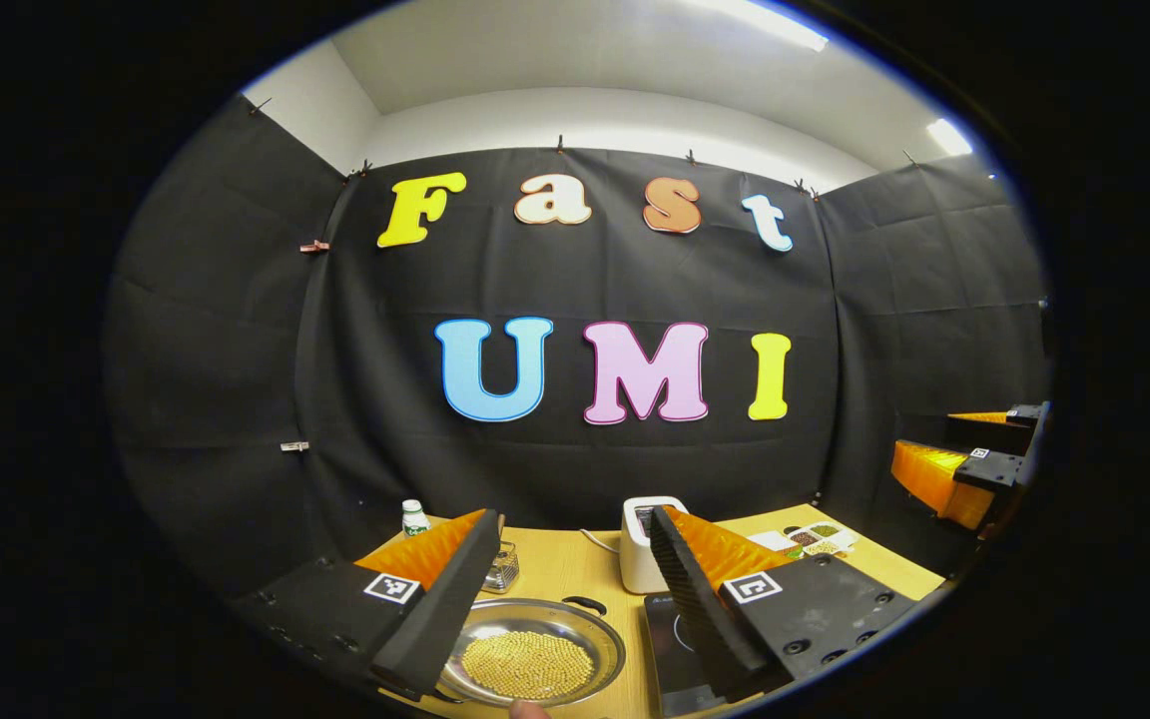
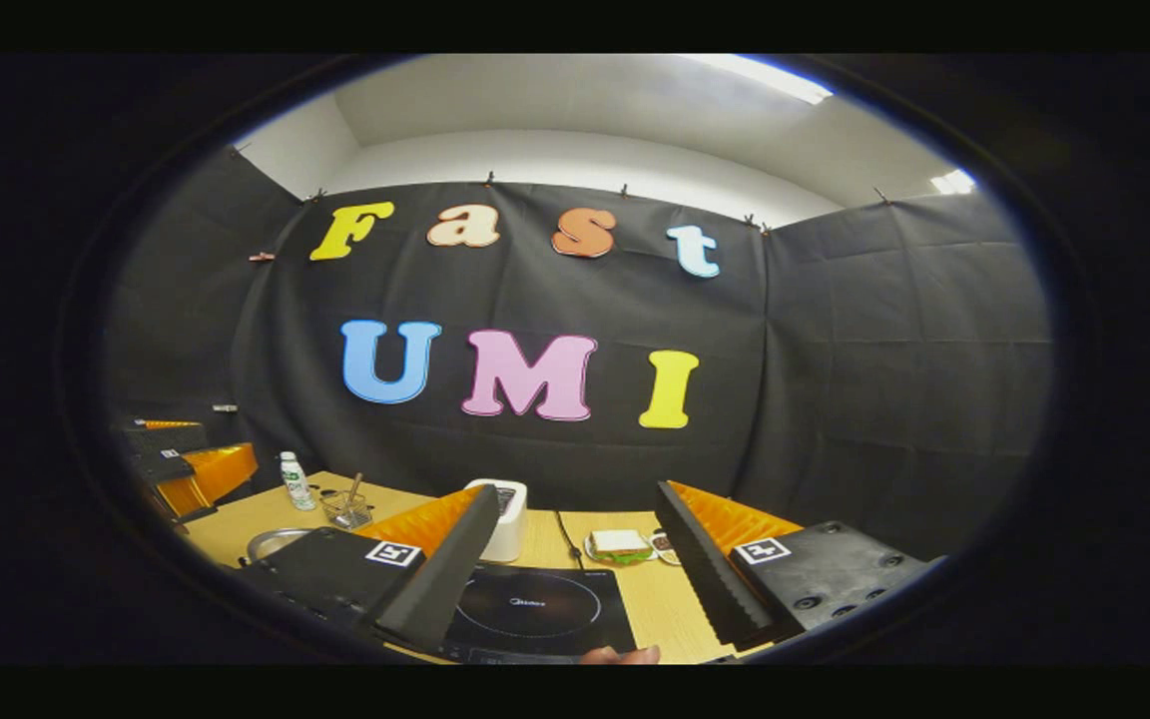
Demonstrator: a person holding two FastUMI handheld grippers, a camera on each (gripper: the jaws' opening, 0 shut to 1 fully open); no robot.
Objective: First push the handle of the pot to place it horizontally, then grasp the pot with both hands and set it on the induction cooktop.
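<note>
Left gripper view: left gripper (image 1: pixel 560 599) is raised above the table (image 1: pixel 560 564), jaws spread wide, holding nothing. The pot (image 1: pixel 533 654) sits on the table directly below and between the fingers, just left of the cooktop (image 1: pixel 670 639). It is a shallow metal pan carrying a layer of small yellow grains. One dark loop handle (image 1: pixel 585 604) shows at its far rim. The right gripper (image 1: pixel 969 464) hangs well off to the right.

Right gripper view: right gripper (image 2: pixel 575 579) is over the cooktop (image 2: pixel 535 609), jaws wide apart, empty. A sliver of the pot's rim (image 2: pixel 271 544) shows at left, beside the cooktop.

Assessment: the pot looks stiff, smooth-walled and probably slippery; loose grains will spill if tipped. Hold is best taken at opposite rims or handles, kept level throughout the lift.
</note>
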